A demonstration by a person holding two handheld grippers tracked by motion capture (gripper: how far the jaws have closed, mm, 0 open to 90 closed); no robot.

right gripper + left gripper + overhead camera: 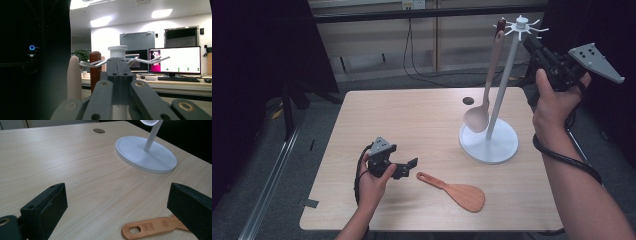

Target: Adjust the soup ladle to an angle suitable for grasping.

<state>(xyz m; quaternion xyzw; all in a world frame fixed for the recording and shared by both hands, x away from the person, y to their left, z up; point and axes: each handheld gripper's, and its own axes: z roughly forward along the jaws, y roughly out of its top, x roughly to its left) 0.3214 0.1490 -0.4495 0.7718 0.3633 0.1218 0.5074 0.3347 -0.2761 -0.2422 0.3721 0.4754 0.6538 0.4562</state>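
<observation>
A white utensil stand rises from a round base on the table's right side, with hooks around its top. A pale wooden spoon with a dark brown handle end hangs from one hook. A wooden rice paddle lies flat near the front edge. My left gripper rests low on the table just left of the paddle's handle, jaws wide open with nothing between them. My right gripper is held high beside the stand's top, shut on nothing.
A small round cable hole sits near the table's far edge. Bare tabletop spreads over the left and middle. Cables trail on the floor behind the table. Dark panels flank both sides.
</observation>
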